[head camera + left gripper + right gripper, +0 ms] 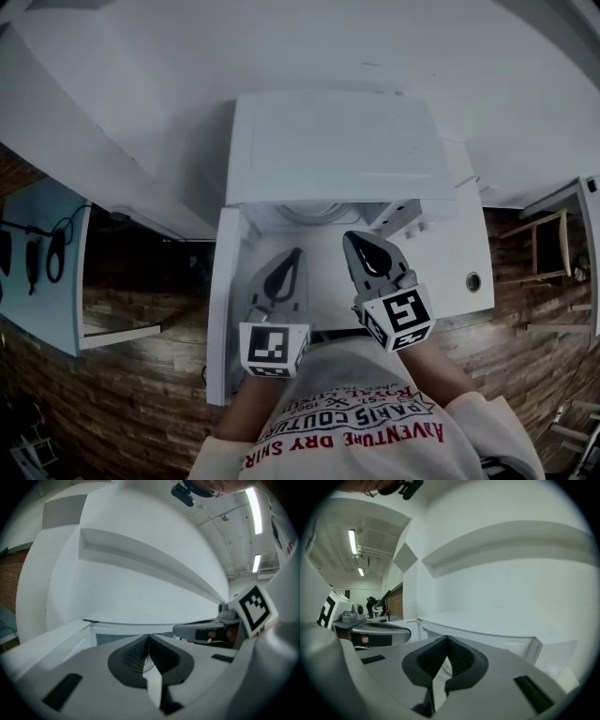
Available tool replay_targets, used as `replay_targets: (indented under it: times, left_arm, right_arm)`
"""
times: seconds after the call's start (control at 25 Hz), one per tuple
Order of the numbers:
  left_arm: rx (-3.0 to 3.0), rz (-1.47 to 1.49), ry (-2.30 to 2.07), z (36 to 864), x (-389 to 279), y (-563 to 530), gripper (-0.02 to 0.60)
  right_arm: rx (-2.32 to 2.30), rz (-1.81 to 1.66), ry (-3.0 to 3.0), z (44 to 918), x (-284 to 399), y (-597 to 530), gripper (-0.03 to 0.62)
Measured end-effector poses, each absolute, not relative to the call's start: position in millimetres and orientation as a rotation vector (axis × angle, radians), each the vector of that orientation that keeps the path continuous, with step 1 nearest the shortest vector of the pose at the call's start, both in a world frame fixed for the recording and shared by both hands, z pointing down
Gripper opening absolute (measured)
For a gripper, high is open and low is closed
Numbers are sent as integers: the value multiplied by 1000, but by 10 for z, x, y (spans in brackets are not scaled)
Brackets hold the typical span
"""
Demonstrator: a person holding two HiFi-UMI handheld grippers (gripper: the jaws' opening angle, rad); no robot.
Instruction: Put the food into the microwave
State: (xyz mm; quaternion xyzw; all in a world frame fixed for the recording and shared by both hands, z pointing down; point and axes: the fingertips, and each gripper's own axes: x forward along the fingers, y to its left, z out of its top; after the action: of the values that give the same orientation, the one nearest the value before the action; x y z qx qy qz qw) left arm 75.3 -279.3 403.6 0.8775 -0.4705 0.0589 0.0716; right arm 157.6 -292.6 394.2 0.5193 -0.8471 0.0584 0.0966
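Note:
The white microwave (328, 150) stands in the middle of the head view with its door (225, 300) swung open to the left. Inside the cavity only a pale round rim (323, 214) shows; I cannot tell whether it is a plate or the turntable, and no food is visible. My left gripper (294, 253) and right gripper (350, 236) are side by side just in front of the opening, both shut and holding nothing. In the left gripper view the jaws (149, 638) meet at the tip. In the right gripper view the jaws (448, 639) meet too.
The microwave sits on a white counter (459, 244) with a round hole (473, 280) at its right. A wooden chair (548, 244) stands on the right. A pale blue panel with dark cables (47, 262) is on the left.

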Motion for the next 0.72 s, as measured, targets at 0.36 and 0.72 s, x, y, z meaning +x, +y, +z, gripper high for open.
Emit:
replay_targets:
  times: [0.36,0.72]
  left_arm:
    - [2743,19,-1506,3361,659,-2735,6]
    - [2790,-21,-1543,3173,577,-2742,6]
  right_arm:
    - [1629,-1,-2587,3415,1522,-2725,12]
    - [1612,-2,-2588,3369,1470,-2695,12]
